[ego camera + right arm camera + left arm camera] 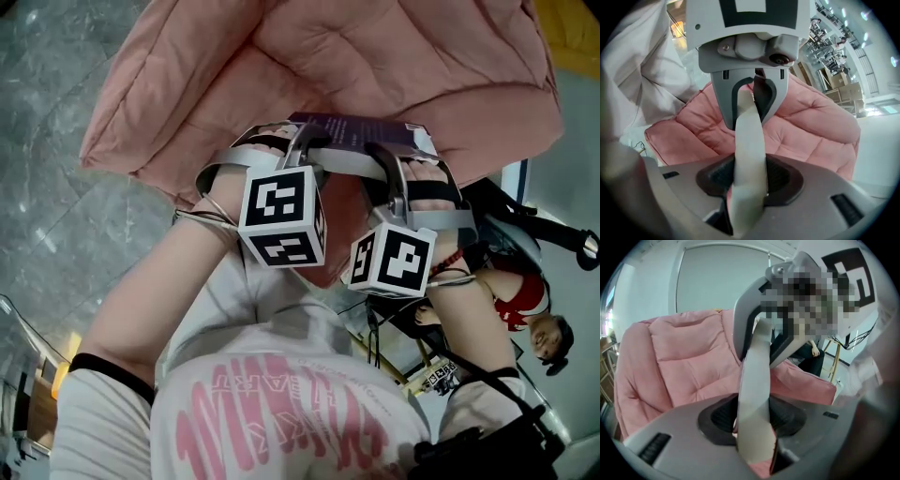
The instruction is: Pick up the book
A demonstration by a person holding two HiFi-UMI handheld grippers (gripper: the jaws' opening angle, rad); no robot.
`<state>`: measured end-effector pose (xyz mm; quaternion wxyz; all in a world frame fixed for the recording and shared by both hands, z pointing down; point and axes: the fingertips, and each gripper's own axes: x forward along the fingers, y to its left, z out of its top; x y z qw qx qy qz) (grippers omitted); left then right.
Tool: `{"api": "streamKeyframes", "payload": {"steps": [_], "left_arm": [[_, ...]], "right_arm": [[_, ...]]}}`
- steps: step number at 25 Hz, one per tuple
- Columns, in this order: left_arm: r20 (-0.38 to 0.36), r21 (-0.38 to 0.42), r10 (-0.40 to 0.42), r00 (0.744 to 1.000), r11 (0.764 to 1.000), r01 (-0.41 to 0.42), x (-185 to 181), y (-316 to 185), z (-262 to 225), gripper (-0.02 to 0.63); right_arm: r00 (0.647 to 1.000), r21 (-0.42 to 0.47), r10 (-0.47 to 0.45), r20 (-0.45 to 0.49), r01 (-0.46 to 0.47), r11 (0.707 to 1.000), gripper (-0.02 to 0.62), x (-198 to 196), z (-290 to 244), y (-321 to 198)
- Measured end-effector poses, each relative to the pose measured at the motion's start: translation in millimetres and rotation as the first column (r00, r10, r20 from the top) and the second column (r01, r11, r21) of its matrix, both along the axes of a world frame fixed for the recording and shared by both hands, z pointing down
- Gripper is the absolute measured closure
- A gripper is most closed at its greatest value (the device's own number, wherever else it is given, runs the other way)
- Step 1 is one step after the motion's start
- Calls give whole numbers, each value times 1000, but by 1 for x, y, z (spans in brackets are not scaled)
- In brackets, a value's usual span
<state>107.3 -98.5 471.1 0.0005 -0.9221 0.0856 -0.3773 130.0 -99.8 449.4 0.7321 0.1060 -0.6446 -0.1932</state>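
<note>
Pink armchair backdrop | book gripped edge-on by left gripper, right gripper jaws

Thin purple book held aloft over pink cushion.

Dull plastic, slick paper, soft cloth.
My left gripper and right gripper are smooth, matt grey plastic. The book has a glossy purple cover and pale, smooth paper edges. The pink cushion is matt quilted cloth, and at upper left the floor looks like polished grey stone.
</note>
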Motion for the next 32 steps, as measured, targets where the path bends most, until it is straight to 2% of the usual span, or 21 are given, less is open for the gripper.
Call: {"api": "streamKeyframes", "payload": {"steps": [5,8,11,14,18,23,28,32], "left_arm": [[-1,104,-17,1000,994,17,-4,-13,-52,423],[-9,187,-24,1000,982,26,-6,-25,-86,423],[-28,273,-34,999,961,40,-7,-38,-123,425],[-57,372,-37,998,927,55,-8,-49,-166,425],[-102,497,-30,994,864,78,-7,-58,-227,425],[-131,614,-8,991,784,88,-10,-54,-291,425],[-159,731,18,987,674,105,-18,-49,-353,426],[-186,804,37,982,580,131,-11,-44,-412,426]], "right_arm": [[1000,90,3,10,-4,996,422,-4,-50,-13],[1000,169,6,18,-9,986,422,-6,-82,-23],[1000,261,-3,9,1,965,422,-7,-120,-35],[1000,357,-4,0,4,934,422,-8,-162,-44],[1000,492,10,-7,-6,870,422,-8,-222,-51],[1000,623,1,3,-3,782,422,-11,-284,-45],[1000,733,3,29,-23,680,422,-18,-342,-39],[999,813,-9,37,-25,582,420,-12,-399,-33]]}}
